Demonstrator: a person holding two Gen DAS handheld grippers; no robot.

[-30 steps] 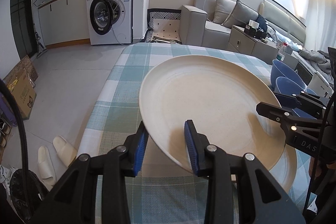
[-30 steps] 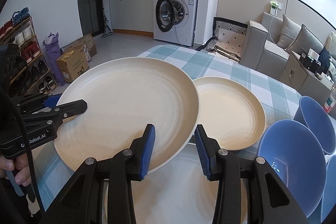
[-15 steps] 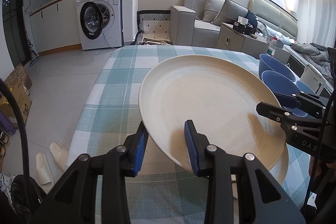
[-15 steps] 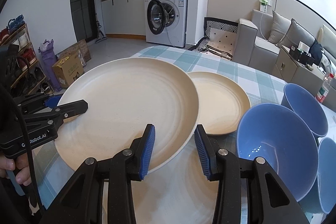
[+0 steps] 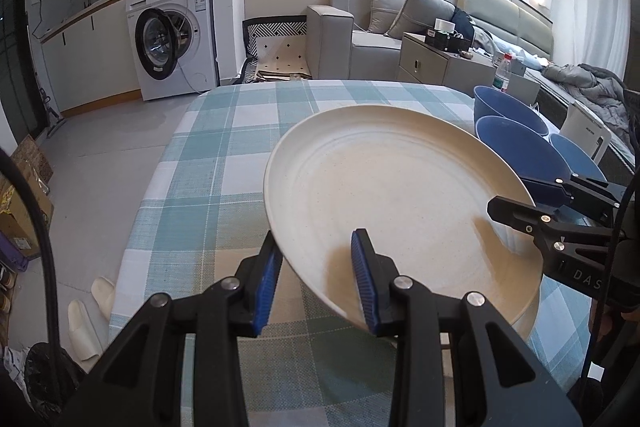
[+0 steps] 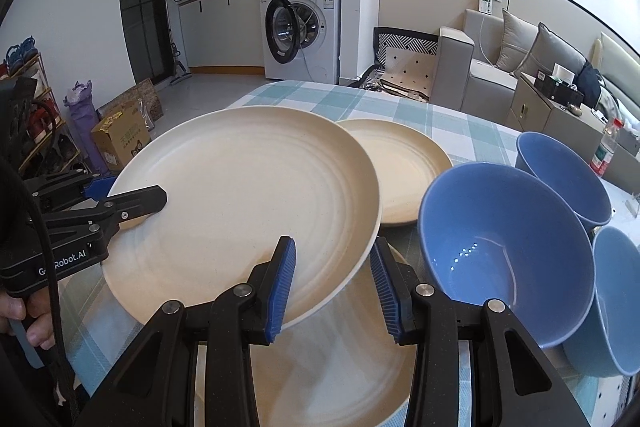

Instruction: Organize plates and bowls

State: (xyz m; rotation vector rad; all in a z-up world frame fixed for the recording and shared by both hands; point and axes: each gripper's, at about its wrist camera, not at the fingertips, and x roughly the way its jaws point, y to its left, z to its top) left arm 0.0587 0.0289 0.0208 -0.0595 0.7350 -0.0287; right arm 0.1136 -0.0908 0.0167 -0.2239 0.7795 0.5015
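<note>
- Checked teal-and-white tablecloth [image 5: 224, 163] over a table, washing machine [image 5: 172, 39] and grey sofa [image 5: 360, 31] behind.
- Three cream plates, three blue bowls.
- Left gripper [image 5: 316, 275] part-spread, pads either side of the lifted plate's [image 5: 392, 203] near rim; grip unclear.
- Right gripper [image 6: 332, 283] likewise astride the opposite rim; grip unclear.
- Held tilted above a second plate [image 6: 340, 379]; third plate [image 6: 404, 163] flat beyond.
- Bowls [image 6: 492, 247] clustered just right.
</note>
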